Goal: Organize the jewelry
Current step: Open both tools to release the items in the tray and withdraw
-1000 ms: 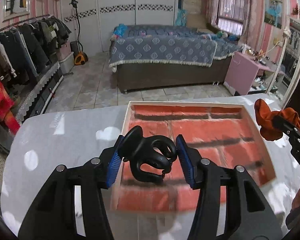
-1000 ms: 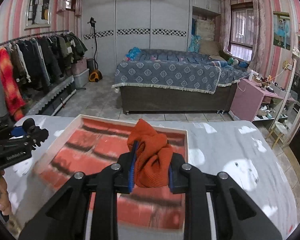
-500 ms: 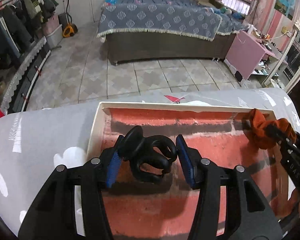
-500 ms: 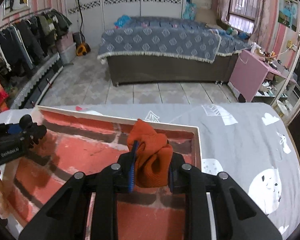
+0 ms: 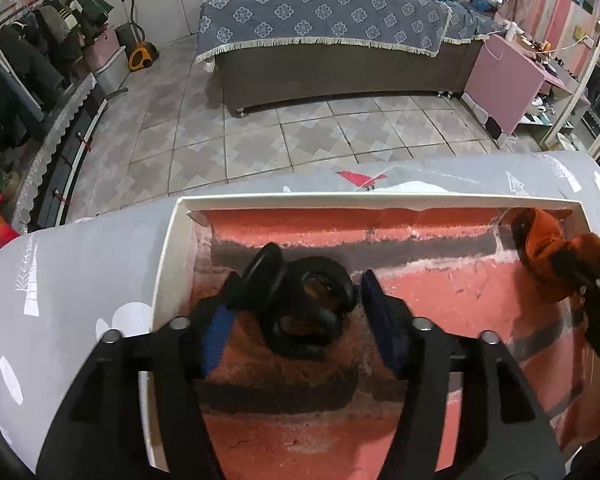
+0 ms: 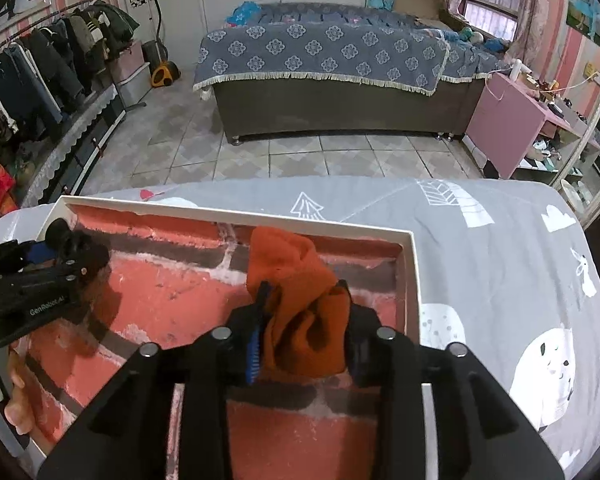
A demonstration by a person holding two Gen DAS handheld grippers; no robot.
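Left wrist view: the left gripper [image 5: 296, 312] has come down into the white-rimmed tray [image 5: 168, 256] on the counter [image 5: 84, 264]. Its jaws have just been opening; the right pad now stands clear of the black hair claw clip [image 5: 300, 312], which seems to rest on the tray's brick-patterned floor against the left pad.

Right wrist view: the right gripper [image 6: 304, 332] has sunk to the tray's far right corner. Its jaws have just been opening, and the orange scrunchie [image 6: 300, 304] swells between them, seemingly no longer pinched. Both pieces look delivered.
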